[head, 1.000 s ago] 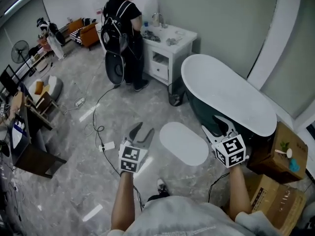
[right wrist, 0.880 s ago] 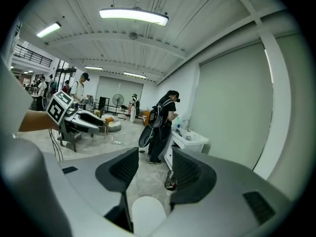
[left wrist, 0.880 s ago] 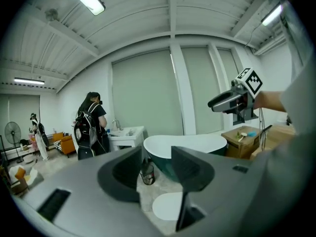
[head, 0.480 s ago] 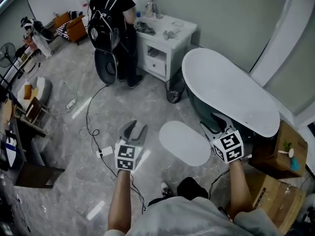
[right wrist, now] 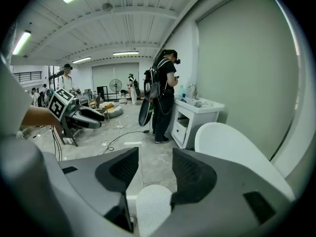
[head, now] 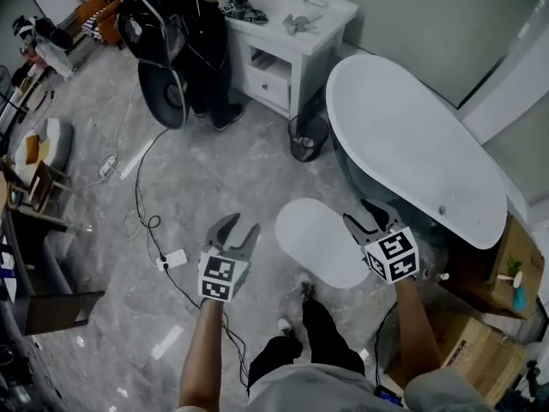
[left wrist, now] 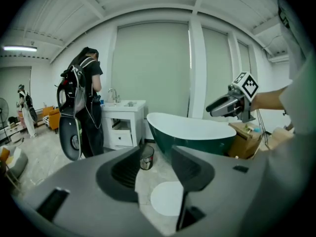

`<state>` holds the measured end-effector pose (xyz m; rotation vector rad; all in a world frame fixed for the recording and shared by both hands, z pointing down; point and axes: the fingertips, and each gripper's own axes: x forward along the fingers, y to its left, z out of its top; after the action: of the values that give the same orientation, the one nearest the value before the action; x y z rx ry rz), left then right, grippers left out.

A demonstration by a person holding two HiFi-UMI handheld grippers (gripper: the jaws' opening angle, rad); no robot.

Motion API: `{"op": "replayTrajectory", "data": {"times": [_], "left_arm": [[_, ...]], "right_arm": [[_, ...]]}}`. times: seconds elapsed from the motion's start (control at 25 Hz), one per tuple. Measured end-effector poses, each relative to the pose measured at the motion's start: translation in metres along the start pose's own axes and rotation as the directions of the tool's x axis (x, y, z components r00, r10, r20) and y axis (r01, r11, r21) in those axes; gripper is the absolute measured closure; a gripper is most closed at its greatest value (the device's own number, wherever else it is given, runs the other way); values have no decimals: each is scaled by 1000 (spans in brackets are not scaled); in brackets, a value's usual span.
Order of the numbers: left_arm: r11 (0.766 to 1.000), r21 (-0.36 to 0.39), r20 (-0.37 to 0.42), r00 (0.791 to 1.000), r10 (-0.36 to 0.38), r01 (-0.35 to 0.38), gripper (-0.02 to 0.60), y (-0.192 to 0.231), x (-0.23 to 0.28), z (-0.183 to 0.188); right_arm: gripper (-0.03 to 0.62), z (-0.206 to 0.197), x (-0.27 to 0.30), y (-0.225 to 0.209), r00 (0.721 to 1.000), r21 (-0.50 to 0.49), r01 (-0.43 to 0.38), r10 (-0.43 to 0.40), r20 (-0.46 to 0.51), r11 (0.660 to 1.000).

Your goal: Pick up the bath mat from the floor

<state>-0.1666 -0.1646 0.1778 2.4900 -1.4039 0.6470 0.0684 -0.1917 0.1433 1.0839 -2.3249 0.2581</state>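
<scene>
A grey, marble-patterned floor (head: 214, 178) runs from a bathroom corner out into an open workroom. The wearer's dark shoe (head: 305, 290) stands just short of the near edge of the bath mat. The white oval bath mat (head: 319, 241) lies flat on the floor, untouched.

Both grippers hang in the air beside it, the left gripper (head: 240, 228) to the mat's left and the right gripper (head: 364, 215) by its right edge. Each points forward and downward. That looks like an approach from two sides, so the mat would lift without folding.

The left gripper is released. Its jaws have just been narrowing a little, and nothing stands between them; only floor and mat show below the gap. The right gripper is also released, jaws apart, with the mat's pebbled surface beneath the gap but not pinched. By my reading the pick-up has not yet begun.

Just beyond the mat's right side stands a dark green bathtub (head: 412, 136) with a white interior, so the mat sits where someone stepping out would land. Past the mat's far end is a small waste bin (head: 307, 137), then a white vanity cabinet (head: 287, 33). Left of the mat a black cable (head: 141, 197) trails to a power strip (head: 176, 258). Farthest from the mat, a person with a backpack (head: 176, 24) stands at the vanity.
</scene>
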Motion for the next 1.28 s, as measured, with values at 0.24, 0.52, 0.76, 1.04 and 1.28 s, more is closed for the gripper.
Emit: {"op": "replayTrajectory", "data": {"times": [0.24,0.52,0.76,1.04,1.28], "left_arm": [[999,-29,-21,999,-36,35,393,19,123,-89],[994,-90,-103,992,-72,63,391,22,247,-257],[983,-160,-165,980,-112,86,386,13,331,-400],[970,-209,-212,963,-166,121,373,5,414,-525],[954,-261,-242,947,-210,145,356,-3,466,-590]], "right_arm": [[369,-98,123,-27,998,37,-39,41,-47,999],[370,-258,252,-31,988,72,-75,83,-126,995],[368,-403,344,-28,977,117,-74,96,-192,990],[368,-536,428,-23,963,168,-54,96,-253,984],[368,-603,478,-18,948,196,-46,104,-301,980]]}}
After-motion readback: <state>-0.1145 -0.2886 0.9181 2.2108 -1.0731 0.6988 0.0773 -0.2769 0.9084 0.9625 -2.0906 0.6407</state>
